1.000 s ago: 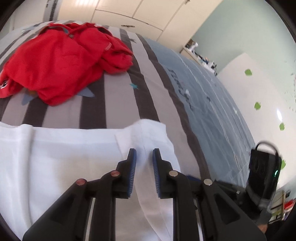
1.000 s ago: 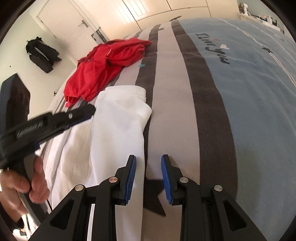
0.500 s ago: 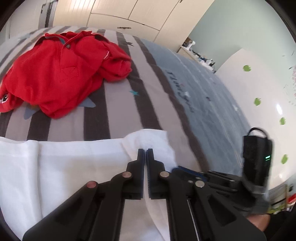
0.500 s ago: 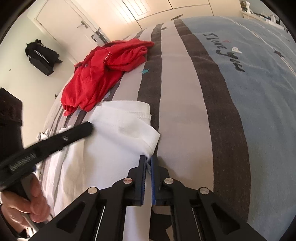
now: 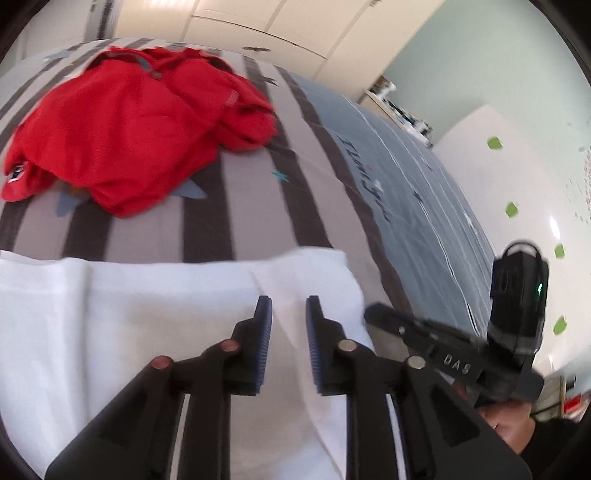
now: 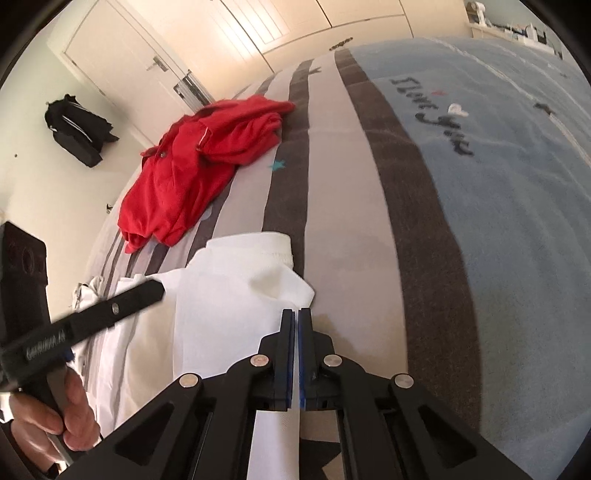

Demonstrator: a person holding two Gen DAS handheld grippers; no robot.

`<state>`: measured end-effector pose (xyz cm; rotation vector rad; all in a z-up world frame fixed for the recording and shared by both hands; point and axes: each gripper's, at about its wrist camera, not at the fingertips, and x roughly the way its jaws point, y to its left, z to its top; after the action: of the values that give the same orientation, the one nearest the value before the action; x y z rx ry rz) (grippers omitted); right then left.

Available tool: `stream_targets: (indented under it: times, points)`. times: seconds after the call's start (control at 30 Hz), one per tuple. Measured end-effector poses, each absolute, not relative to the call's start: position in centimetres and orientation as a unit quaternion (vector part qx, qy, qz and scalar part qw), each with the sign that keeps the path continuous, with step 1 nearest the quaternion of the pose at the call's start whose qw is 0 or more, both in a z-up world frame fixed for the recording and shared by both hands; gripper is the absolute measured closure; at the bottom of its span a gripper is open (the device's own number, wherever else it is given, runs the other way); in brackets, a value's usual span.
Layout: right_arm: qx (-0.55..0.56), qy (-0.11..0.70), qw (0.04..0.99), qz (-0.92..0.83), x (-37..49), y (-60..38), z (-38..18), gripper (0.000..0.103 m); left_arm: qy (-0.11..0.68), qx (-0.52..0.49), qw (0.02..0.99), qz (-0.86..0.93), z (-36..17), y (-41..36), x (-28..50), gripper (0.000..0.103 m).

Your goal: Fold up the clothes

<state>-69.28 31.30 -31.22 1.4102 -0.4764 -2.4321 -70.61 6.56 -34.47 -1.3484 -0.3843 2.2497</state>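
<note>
A white garment (image 5: 129, 314) lies flat on the striped bed cover (image 5: 207, 218), its folded right end under both tools. My left gripper (image 5: 288, 301) hovers over that end. Its jaws are opening, the pads stand apart, and the cloth lies below them, not pinched. My right gripper (image 6: 296, 312) is shut on the white garment (image 6: 229, 295) at its right edge, where the corner puckers up at the tips. A crumpled red polo shirt (image 5: 122, 122) lies farther up the bed, also in the right wrist view (image 6: 192, 173).
The bed's blue half with dark lettering (image 6: 498, 184) spreads to the right. A black bag (image 6: 77, 136) hangs on the wall beside a white door (image 6: 122, 55). Wardrobe doors (image 5: 258, 22) stand behind the bed. A hand (image 6: 70, 417) holds the left tool.
Both grippers, open a second ago, closed on the white garment's right end. The left one has since opened again; the right one stays shut on the edge.
</note>
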Motion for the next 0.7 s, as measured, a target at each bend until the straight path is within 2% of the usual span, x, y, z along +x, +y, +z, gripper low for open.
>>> stream_targets:
  times: [0.1, 0.17, 0.43, 0.57, 0.6, 0.7]
  points:
    - [0.489, -0.169, 0.147, -0.843, -69.0, 31.7, -31.0, 0.098, -0.120, -0.504, 0.250, 0.818, -35.2, 7.9, -70.6, 0.085]
    - [0.492, -0.171, 0.150, -0.841, -68.6, 31.8, -30.9, 0.098, -0.114, -0.496, 0.247, 0.824, -34.8, 7.9, -70.5, 0.102]
    - [0.516, -0.149, 0.164, -0.827, -66.8, 30.7, -32.8, 0.098, -0.102, -0.488, 0.242, 0.832, -32.4, 6.8, -71.9, 0.102]
    - [0.509, -0.190, 0.160, -0.824, -66.8, 31.9, -32.5, 0.098, -0.084, -0.502, 0.247, 0.825, -32.2, 8.4, -72.8, 0.102]
    - [0.507, -0.200, 0.158, -0.823, -66.9, 32.2, -32.5, 0.097, -0.070, -0.503, 0.243, 0.827, -32.2, 8.7, -72.8, 0.102]
    - [0.508, -0.218, 0.159, -0.818, -67.4, 32.4, -32.6, 0.083, -0.040, -0.525, 0.226, 0.820, -32.9, 9.0, -72.8, 0.102]
